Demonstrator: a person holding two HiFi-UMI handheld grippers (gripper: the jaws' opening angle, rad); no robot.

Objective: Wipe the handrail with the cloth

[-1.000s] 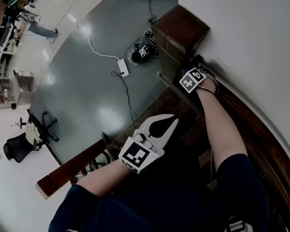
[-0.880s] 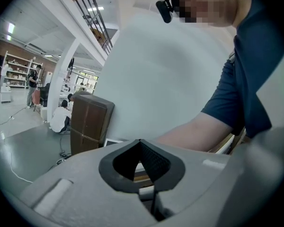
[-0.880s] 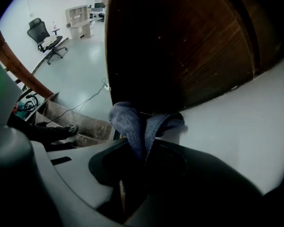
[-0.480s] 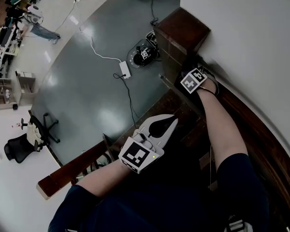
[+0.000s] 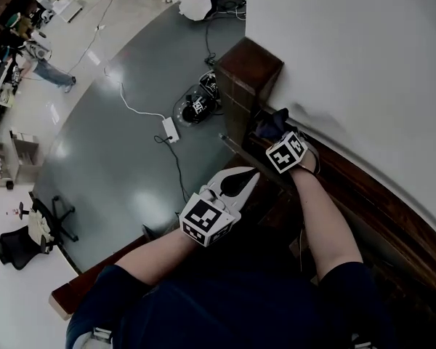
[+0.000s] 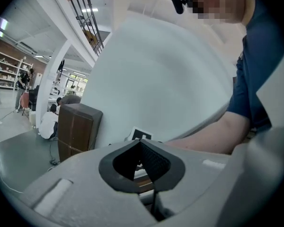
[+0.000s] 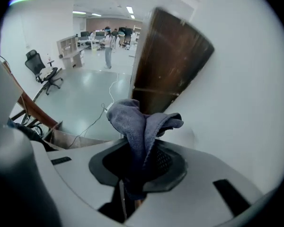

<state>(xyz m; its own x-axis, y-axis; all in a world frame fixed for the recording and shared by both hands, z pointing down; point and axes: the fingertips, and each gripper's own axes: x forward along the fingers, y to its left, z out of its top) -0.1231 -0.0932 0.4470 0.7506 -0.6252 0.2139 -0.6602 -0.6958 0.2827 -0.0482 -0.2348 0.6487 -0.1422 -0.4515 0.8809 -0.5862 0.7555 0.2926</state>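
Observation:
The dark wooden handrail [image 5: 381, 208] runs along the white wall down to a square newel post [image 5: 251, 67]. My right gripper [image 5: 276, 133] rests at the rail's top end, just short of the post, shut on a bunched blue-grey cloth [image 5: 271, 124]. In the right gripper view the cloth [image 7: 141, 122] stands up from between the jaws of that gripper [image 7: 138, 162], with the post [image 7: 168, 60] right behind it. My left gripper [image 5: 251, 174] hovers left of the rail, shut and holding nothing. In the left gripper view its jaws [image 6: 141, 145] meet tip to tip.
Far below lies a grey floor with a white power strip [image 5: 169, 128] and cable, and a black round device [image 5: 195, 107] beside the post's foot. A lower wooden rail [image 5: 73, 291] crosses at bottom left. An office chair [image 5: 16, 243] and people stand far left.
The head view has shifted, so the post now sits further left. The right gripper stays near the post with the cloth and now angles toward it. The left gripper remains shut.

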